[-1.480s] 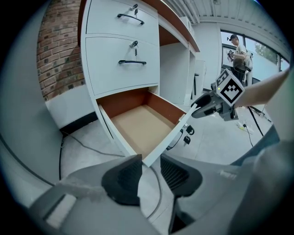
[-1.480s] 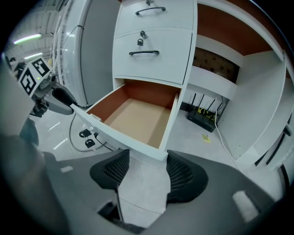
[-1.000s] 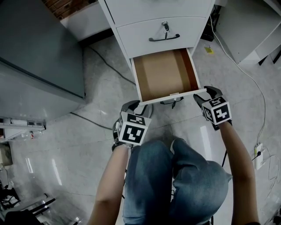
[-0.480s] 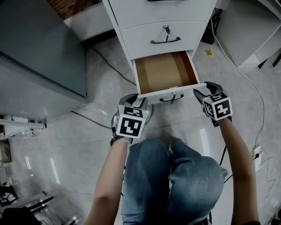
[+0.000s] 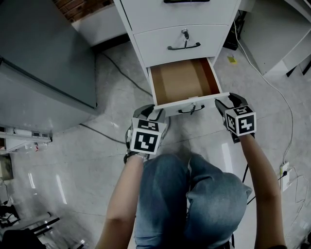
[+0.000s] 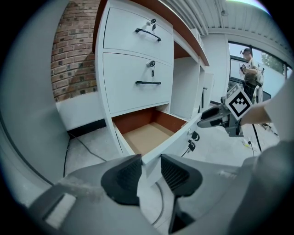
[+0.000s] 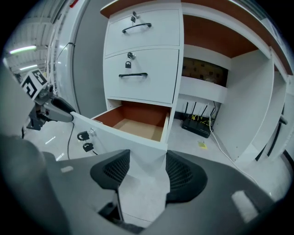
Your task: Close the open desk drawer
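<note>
With the left claw (image 5: 153, 111) and right claw (image 5: 228, 100) each pinching a front corner, the bottom drawer (image 5: 187, 103) has slid a little further in, showing less of its bare brown floor, yet it juts well out, so more pushing seems needed.

Both forearms extend forward, angled downward. Left gripper (image 5: 151, 112) and right gripper (image 5: 228, 101): fingers clamped on the drawer front (image 5: 194, 103) corners.

Being cropped by head view's top edge: white metal upper drawer (image 5: 180, 14). Being half concealed beneath the front of white open bottom drawer (image 5: 189, 102): black bar handle (image 5: 191, 110).
</note>
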{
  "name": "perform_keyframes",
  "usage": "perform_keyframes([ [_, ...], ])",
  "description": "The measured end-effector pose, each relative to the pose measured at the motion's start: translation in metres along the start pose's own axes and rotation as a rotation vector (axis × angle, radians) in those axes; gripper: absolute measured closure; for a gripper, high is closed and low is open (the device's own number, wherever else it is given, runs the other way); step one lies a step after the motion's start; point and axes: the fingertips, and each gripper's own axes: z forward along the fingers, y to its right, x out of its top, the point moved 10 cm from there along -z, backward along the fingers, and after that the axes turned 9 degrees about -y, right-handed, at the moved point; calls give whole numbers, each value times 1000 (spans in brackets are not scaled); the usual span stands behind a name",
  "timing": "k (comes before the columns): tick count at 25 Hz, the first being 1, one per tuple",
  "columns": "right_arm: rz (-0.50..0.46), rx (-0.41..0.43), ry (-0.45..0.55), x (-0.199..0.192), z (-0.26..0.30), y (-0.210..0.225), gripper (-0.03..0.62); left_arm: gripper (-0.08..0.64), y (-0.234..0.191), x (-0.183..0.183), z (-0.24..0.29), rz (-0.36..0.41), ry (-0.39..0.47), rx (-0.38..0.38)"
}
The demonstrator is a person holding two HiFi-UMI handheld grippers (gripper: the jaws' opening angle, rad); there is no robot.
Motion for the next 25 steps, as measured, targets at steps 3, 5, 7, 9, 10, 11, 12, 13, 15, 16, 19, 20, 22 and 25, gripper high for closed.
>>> perform_keyframes([
  [3, 24, -6, 9, -1, 2, 0, 345, 419, -1, -2, 2, -20, 25, 5],
  [5, 25, -8, 9, 0, 3, 0, 345, 416, -2, -3, 3, -53, 44, 5],
  [7, 27, -10, 8, 1, 4, -1, 345, 403, -5, -3, 4, -91, 62, 6],
  [9, 34, -14, 8, 3, 5, 0, 345, 377, -8, -2, 4, -113, 69, 7],
  [10, 40, -17, 8, 3, 5, 0, 345, 364, -9, -2, 5, -118, 71, 7],
  [11, 48, -20, 8, 4, 6, 1, 345, 353, -11, -2, 6, -122, 73, 7],
  [12, 57, -23, 7, 4, 7, 1, 345, 344, -13, -1, 7, -125, 73, 7],
  [13, 65, -27, 6, 5, 8, 1, 347, 337, -14, -1, 8, -128, 73, 7],
  [15, 81, -34, 6, 6, 10, 0, 348, 328, -17, 0, 9, -139, 72, 7],
  [16, 87, -36, 8, 7, 11, 0, 351, 325, -17, 0, 10, -143, 71, 9],
  [19, 93, -35, 15, 9, 13, 1, 351, 325, -19, 2, 11, -149, 77, 16],
  [20, 94, -36, 15, 10, 14, 1, 351, 325, -20, 3, 12, -152, 80, 19],
  [22, 102, -41, 10, 13, 16, 2, 353, 324, -20, 5, 13, -158, 85, 28],
  [25, 138, -44, 8, 15, 18, 2, 354, 324, -20, 6, 15, -171, 92, 46],
])
